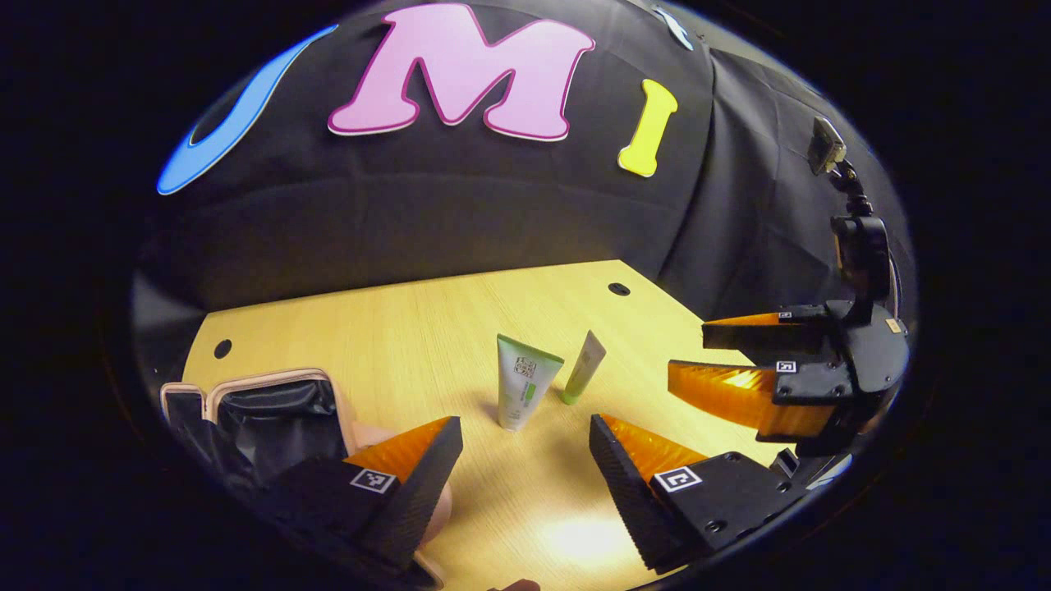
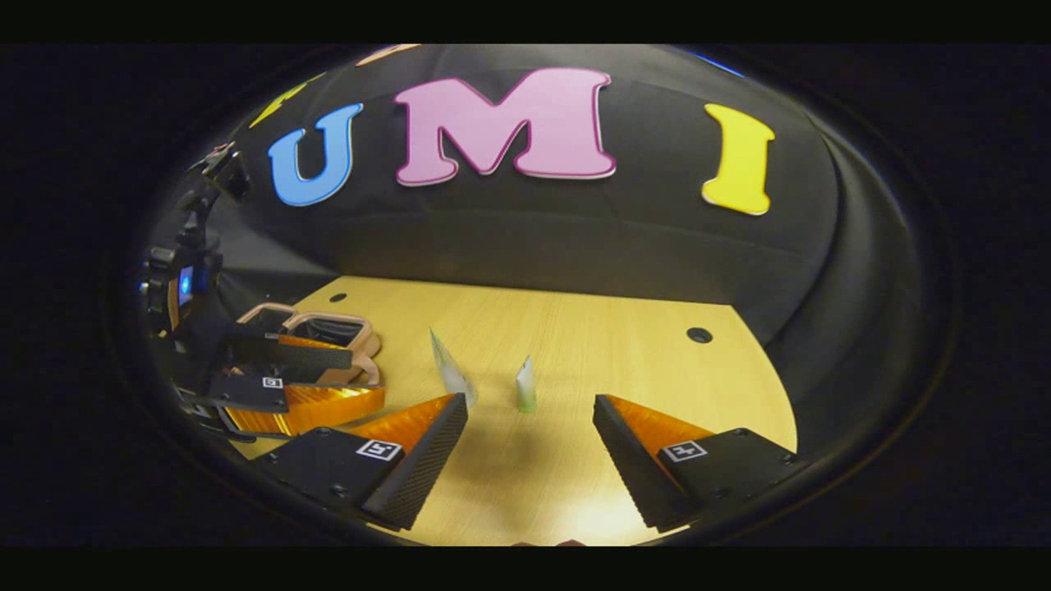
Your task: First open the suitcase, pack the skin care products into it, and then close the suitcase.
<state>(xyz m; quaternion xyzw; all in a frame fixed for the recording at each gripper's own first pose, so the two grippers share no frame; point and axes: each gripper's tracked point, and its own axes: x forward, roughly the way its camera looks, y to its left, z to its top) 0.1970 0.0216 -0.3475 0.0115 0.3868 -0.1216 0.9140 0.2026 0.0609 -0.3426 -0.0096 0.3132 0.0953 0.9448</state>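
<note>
Both grippers, left gripper (image 1: 525, 460) and right gripper (image 2: 530, 443), hang with fingers apart, holding nothing. Two soft, light tubes (likely slippery), larger tube (image 1: 522, 386) and slim tube (image 1: 583, 368), stand mid-counter (image 1: 427, 328); grip each at its body. The suitcase (image 1: 271, 410) lies open, left.

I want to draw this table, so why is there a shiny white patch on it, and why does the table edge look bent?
Left gripper view: lamp glare whitens the table near the camera, and the larger tube casts a soft shadow. Right gripper view: similar glare low on the table; the fisheye lens bends its far edge.
</note>
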